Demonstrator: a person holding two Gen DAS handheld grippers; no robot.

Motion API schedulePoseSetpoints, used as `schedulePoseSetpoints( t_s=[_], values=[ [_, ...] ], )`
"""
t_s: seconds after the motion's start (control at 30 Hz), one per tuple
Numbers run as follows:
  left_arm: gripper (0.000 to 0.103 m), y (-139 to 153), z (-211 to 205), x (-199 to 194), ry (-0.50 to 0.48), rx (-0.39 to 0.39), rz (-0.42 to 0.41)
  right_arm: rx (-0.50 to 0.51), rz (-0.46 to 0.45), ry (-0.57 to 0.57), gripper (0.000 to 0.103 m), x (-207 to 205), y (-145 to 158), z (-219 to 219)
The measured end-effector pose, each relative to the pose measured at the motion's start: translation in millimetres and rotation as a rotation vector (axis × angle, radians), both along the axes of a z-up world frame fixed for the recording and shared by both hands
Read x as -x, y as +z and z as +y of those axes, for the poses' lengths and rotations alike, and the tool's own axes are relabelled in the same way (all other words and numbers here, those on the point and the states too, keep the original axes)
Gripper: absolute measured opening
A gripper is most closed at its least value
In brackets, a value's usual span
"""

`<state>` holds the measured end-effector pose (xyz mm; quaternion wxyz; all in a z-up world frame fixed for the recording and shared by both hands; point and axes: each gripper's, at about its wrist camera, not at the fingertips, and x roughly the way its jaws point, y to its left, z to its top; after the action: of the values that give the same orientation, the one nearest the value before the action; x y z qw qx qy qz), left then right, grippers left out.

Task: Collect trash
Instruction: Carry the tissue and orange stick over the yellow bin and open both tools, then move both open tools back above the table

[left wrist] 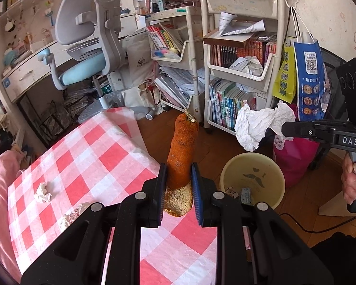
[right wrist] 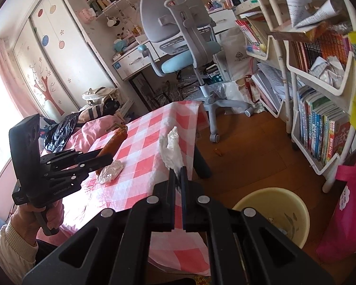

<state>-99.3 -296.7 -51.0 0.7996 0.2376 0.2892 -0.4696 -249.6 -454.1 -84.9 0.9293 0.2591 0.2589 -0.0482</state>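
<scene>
Carry-to-bin step of trash collection, both loads lifted. Left gripper [left wrist: 178, 185] clenched on an orange, crumb-coated food scrap [left wrist: 182, 147], held upright over the edge of the red-checked tablecloth [left wrist: 87, 156]. Right gripper [right wrist: 177, 185] clenched on a crumpled white tissue [right wrist: 170, 147], poised above and just beside the yellow waste bin [left wrist: 227, 173] on the floor. Bin already holding some scraps. Two crumpled paper wads [left wrist: 43, 192] left on the cloth. Next move, by judgement: each load brought over the bin mouth, then released; afterwards, return for the wads.
</scene>
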Motion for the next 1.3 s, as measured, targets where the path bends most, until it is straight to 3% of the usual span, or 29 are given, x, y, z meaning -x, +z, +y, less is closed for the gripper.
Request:
schedulePoseSetpoints(
  t_s=[0.33,0.6,0.87,1.03,1.07,1.13,1.2,1.3],
  values=[
    [0.019,-3.0,-12.4,9.4,-0.019,0.003,0.014,0.034,0.003,-0.003,0.005,4.1,3.7,3.6],
    [0.019,-32.7,-57.4,41.0,-0.087,-0.022,0.103,0.028,0.068,-0.069,0.005,26.1,-18.0,-18.3],
    [0.019,-69.6,-108.2,71.6,-0.159,-0.103,0.143,0.006,0.134,-0.129,0.005,41.5,-49.6,-42.5],
    [0.020,-97.3,-140.7,77.7,-0.184,-0.186,0.169,-0.012,0.231,-0.163,0.009,41.9,-79.4,-56.3],
    [0.023,-103.0,-147.3,79.0,-0.185,-0.206,0.174,-0.018,0.249,-0.171,0.012,42.9,-83.7,-57.8],
    [0.039,-107.0,-153.8,80.7,-0.182,-0.232,0.172,-0.014,0.263,-0.192,0.022,46.2,-86.7,-60.6],
    [0.061,-102.5,-151.6,82.5,-0.161,-0.214,0.129,-0.017,0.248,-0.205,0.025,50.8,-82.6,-62.3],
    [0.076,-86.0,-137.4,77.8,-0.116,-0.175,0.080,0.000,0.215,-0.215,0.034,50.7,-70.1,-60.4]
  ],
)
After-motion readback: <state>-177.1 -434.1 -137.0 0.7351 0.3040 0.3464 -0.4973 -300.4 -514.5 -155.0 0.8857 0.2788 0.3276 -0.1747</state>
